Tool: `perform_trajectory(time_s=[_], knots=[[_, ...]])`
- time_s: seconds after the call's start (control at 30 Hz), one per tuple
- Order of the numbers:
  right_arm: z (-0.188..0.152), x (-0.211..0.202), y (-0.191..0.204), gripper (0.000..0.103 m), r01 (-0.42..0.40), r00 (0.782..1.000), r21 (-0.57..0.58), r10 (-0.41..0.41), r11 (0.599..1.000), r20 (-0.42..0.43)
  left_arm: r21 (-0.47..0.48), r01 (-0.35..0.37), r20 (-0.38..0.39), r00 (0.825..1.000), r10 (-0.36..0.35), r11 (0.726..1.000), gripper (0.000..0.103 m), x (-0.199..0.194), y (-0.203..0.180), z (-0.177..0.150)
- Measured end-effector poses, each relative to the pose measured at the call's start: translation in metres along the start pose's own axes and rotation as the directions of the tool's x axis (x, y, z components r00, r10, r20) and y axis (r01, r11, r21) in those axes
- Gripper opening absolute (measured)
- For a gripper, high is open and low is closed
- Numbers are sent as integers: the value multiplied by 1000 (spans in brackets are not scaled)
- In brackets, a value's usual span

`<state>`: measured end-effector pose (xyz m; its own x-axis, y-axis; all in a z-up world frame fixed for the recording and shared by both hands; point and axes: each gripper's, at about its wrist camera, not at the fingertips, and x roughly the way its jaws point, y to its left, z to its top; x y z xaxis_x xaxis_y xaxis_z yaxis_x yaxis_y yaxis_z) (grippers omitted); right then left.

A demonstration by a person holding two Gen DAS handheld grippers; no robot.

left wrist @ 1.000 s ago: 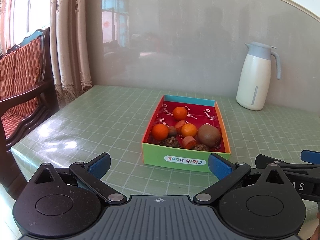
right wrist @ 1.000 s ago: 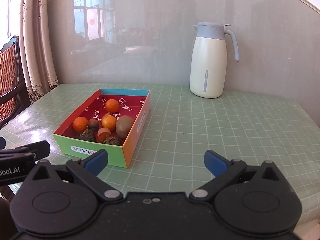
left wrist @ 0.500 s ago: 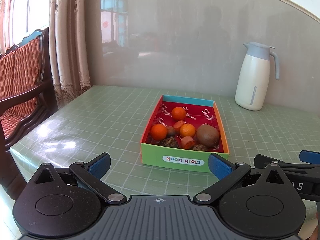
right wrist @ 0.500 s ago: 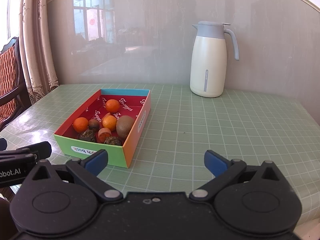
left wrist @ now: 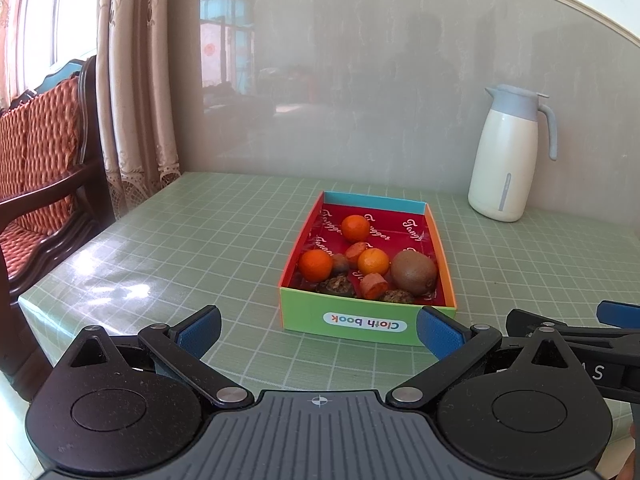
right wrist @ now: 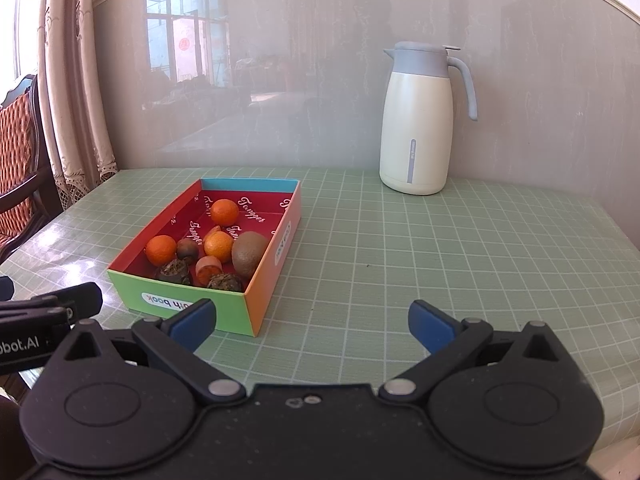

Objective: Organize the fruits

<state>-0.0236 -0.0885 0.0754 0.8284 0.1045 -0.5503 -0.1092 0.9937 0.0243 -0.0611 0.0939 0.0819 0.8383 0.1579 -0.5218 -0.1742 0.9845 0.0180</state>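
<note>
A colourful cardboard box (left wrist: 366, 322) with a red inside stands on the green checked table (left wrist: 200, 240); it also shows in the right wrist view (right wrist: 256, 296). It holds three oranges (left wrist: 316, 266), a brown kiwi (left wrist: 413, 272), carrot pieces (left wrist: 374, 285) and some dark lumpy fruits (left wrist: 335, 285). My left gripper (left wrist: 318, 330) is open and empty, just short of the box's near wall. My right gripper (right wrist: 312, 320) is open and empty, to the right of the box's near corner.
A white and grey thermos jug (right wrist: 420, 120) stands at the back right by the wall. A wooden chair with a red cushion (left wrist: 36, 152) and curtains (left wrist: 136, 80) stand left of the table. The table's near left edge (left wrist: 32, 300) is close.
Both grippers have drifted slightly; the box sits a little further left in the left wrist view. Both grippers stay open and empty.
</note>
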Motion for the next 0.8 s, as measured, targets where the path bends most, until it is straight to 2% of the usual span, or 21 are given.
perform_trajectory(time_s=[0.8], knots=[[0, 0, 0, 103, -2, 1000, -1, 2, 1000, -2, -4, 0, -8, 1000, 0, 1000, 103, 1, 3, 2]])
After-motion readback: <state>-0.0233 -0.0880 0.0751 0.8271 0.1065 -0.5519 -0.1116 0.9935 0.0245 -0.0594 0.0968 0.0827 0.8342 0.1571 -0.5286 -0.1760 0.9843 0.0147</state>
